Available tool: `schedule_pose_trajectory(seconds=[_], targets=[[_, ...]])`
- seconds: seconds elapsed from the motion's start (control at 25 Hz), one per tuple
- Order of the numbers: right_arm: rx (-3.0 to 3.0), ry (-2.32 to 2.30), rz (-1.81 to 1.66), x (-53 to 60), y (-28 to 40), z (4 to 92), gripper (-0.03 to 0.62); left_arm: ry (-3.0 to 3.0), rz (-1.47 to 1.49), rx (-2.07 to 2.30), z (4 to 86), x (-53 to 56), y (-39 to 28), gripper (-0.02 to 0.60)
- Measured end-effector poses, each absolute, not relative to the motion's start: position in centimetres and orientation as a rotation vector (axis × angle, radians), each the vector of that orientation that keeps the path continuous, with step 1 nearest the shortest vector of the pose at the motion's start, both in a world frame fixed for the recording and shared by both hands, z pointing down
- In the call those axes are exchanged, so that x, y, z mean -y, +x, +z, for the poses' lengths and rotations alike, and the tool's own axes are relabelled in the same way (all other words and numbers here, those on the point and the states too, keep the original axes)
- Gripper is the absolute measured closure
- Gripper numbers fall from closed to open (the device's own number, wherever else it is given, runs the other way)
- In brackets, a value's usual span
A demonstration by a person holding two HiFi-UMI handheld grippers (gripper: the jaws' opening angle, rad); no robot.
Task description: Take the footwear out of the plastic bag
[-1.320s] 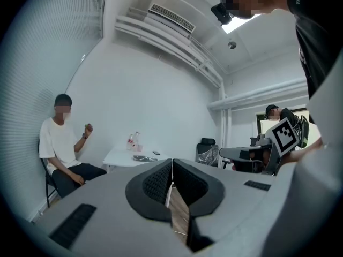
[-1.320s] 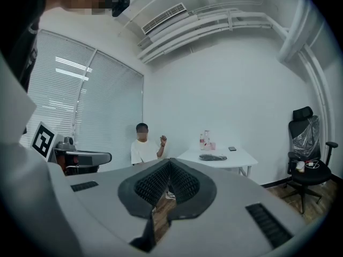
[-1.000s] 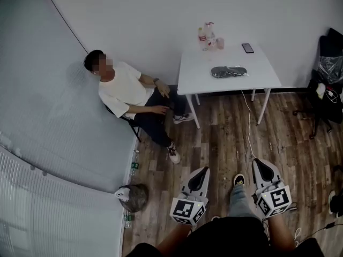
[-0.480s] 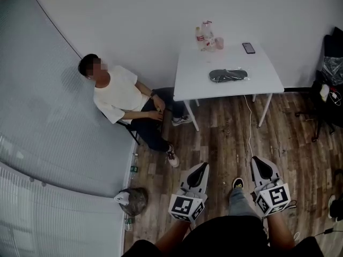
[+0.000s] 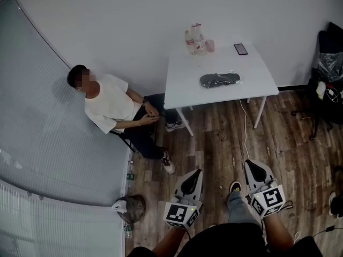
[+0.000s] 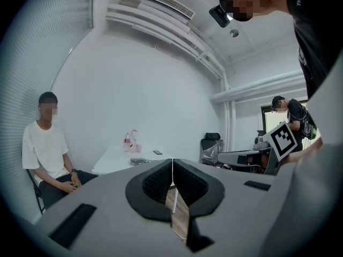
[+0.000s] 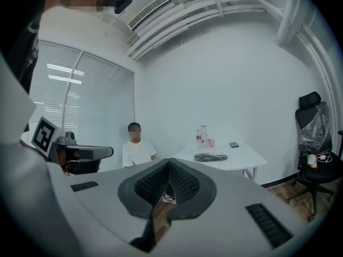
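A dark pair of footwear in a clear plastic bag (image 5: 220,80) lies flat on the white table (image 5: 182,84) across the room; it also shows small and far off in the left gripper view (image 6: 140,161) and the right gripper view (image 7: 210,157). My left gripper (image 5: 194,174) and right gripper (image 5: 253,166) are held low in front of me, over the wooden floor, well short of the table. Both are shut with nothing between their jaws.
A person in a white shirt (image 5: 104,107) sits on a chair left of the table, legs stretched toward it. Bottles (image 5: 194,39) and a phone (image 5: 240,48) stand at the table's far side. A black office chair (image 5: 328,74) is at right. A cable (image 5: 244,127) trails down to the floor.
The head view has shifted: table and seated person have slid left in the picture. Both grippers sit a little lower and further left in frame, still shut and empty.
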State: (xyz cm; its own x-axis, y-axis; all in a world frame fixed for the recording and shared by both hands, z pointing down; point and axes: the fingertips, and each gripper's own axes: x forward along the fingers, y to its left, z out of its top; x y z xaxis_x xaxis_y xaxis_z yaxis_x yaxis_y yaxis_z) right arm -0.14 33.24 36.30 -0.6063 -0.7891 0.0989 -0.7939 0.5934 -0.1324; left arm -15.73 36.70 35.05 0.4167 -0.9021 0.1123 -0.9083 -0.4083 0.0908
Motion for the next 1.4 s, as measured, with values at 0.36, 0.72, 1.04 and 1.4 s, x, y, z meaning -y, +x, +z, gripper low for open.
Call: schedule_pose_trajectory(seconds=[0.36, 0.72, 1.04, 1.4], targets=[[2.746, 1.357, 0.316, -31.8, 1.4, 39.6, 0.577, 2.494, 0.104, 1.642, 37.6, -34.4, -14.8, 0.558], [2.738, 1.32, 0.355, -25.9, 1.7, 39.7, 0.577, 2.479, 0.128, 1.623, 37.9, -27.8, -13.9, 0.558], [2.768, 1.296, 0.351, -20.5, 3.1, 38.3, 0.577, 2.477, 0.149, 1.638, 36.6, -22.6, -12.0, 0.558], [2.789, 1.275, 0.345, -15.3, 4.7, 37.1, 0.577, 2.462, 0.173, 1.676, 35.5, -18.0, -10.6, 0.558]])
